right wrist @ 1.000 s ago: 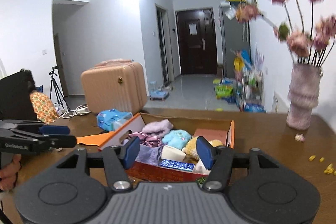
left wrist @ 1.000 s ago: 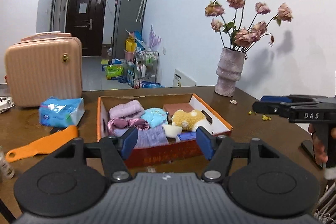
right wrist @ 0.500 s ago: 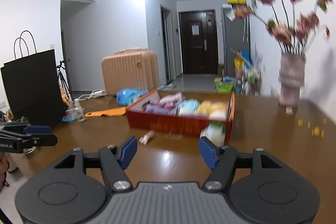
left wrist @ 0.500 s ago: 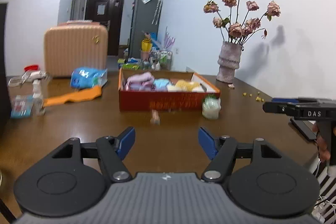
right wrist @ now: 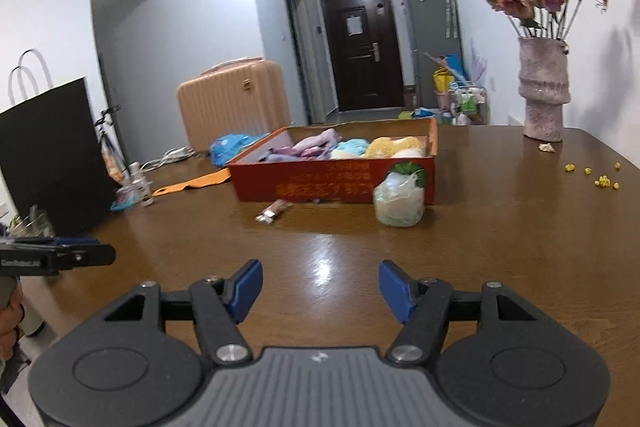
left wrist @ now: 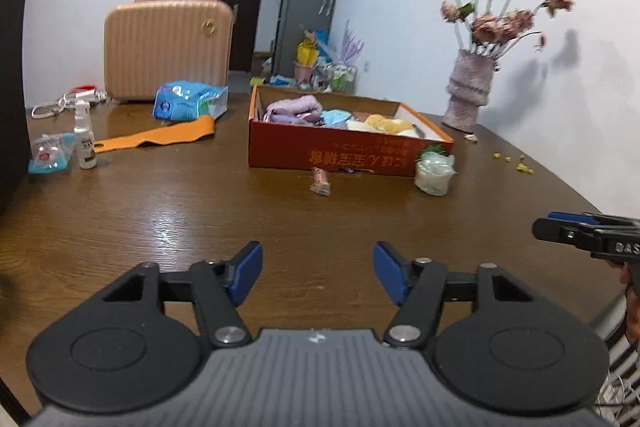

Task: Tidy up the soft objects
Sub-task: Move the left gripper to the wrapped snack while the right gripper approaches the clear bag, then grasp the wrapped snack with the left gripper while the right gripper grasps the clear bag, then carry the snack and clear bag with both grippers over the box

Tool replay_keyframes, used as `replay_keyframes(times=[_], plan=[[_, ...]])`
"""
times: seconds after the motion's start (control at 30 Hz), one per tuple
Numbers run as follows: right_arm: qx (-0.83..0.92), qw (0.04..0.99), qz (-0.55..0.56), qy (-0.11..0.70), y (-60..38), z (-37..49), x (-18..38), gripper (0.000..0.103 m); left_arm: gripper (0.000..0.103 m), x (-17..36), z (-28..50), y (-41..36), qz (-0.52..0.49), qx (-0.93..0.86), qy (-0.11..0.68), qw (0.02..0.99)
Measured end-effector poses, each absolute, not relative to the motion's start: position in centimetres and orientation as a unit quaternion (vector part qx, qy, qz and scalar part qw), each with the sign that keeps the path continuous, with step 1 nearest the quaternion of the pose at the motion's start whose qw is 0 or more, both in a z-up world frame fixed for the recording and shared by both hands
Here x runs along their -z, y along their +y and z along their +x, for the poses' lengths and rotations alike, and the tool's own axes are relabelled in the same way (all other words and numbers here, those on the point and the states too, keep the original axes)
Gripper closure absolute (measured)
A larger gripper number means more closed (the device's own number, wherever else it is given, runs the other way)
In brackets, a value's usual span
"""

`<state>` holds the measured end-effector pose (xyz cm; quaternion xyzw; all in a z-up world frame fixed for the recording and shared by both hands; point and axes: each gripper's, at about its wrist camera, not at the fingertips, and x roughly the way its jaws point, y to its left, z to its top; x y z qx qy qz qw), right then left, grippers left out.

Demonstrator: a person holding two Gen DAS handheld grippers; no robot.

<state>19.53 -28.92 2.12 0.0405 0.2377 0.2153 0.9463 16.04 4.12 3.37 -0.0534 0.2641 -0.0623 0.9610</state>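
An orange cardboard box (left wrist: 344,153) (right wrist: 320,183) stands mid-table, holding soft items: a purple towel (left wrist: 296,105), a light blue plush (right wrist: 352,147) and a yellow plush (left wrist: 386,123) (right wrist: 394,146). A clear bag of soft stuff (left wrist: 434,171) (right wrist: 398,201) sits outside the box's near right corner. A small wrapped packet (left wrist: 321,183) (right wrist: 276,211) lies in front of the box. My left gripper (left wrist: 318,273) and right gripper (right wrist: 320,287) are both open and empty, low over the near table, well short of the box. Each shows side-on in the other's view.
A pink suitcase (left wrist: 168,47), blue tissue pack (left wrist: 188,101), orange strip (left wrist: 160,137), spray bottle (left wrist: 85,137) and black bag (right wrist: 48,155) stand at the left. A vase of dried roses (left wrist: 472,95) (right wrist: 544,91) stands back right, with yellow crumbs (right wrist: 600,179) nearby.
Both grippers have pulled back from over the box toward the near table edge. The box and the bag beside it now look farther away. Both stay open and empty.
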Motion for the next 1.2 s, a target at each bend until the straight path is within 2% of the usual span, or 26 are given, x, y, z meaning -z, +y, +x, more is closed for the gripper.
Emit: replay_keyframes(times=[0.07, 0.43, 0.5, 0.57, 0.6, 0.63, 0.7, 1.03, 1.2], plan=[[-0.205, 0.948, 0.044, 0.240, -29.1, 20.9, -1.8, 0.040, 0.045, -3.0, 18.1, 3.8, -0.056, 0.058, 0.275, 0.958], [-0.171, 0.952, 0.037, 0.250, -27.9, 33.9, -0.5, 0.041, 0.045, -0.2, 34.9, 0.6, -0.026, 0.069, 0.307, 0.949], [-0.160, 0.952, 0.036, 0.258, -27.5, 36.9, 0.0, 0.048, 0.045, 0.7, 37.4, 0.1, -0.012, 0.065, 0.317, 0.946], [-0.151, 0.951, 0.034, 0.269, -27.3, 39.1, 0.6, 0.055, 0.050, 1.6, 38.9, -0.2, -0.003, 0.064, 0.325, 0.944], [-0.148, 0.949, 0.030, 0.276, -27.0, 40.0, 0.9, 0.061, 0.057, 2.1, 39.5, -0.1, -0.006, 0.067, 0.331, 0.941], [-0.148, 0.948, 0.025, 0.282, -26.9, 40.8, 1.4, 0.064, 0.072, 2.5, 40.0, 0.0, -0.011, 0.072, 0.339, 0.938], [-0.157, 0.944, 0.029, 0.289, -26.7, 41.6, 2.2, 0.072, 0.085, 3.1, 40.3, 0.2, -0.011, 0.073, 0.335, 0.939], [-0.170, 0.942, 0.052, 0.284, -27.3, 41.6, 2.8, 0.083, 0.087, 2.8, 40.2, 0.6, -0.026, 0.065, 0.335, 0.939], [-0.194, 0.943, 0.061, 0.263, -26.9, 37.4, 0.7, 0.086, 0.086, 0.1, 35.4, 0.8, -0.049, 0.080, 0.305, 0.948]])
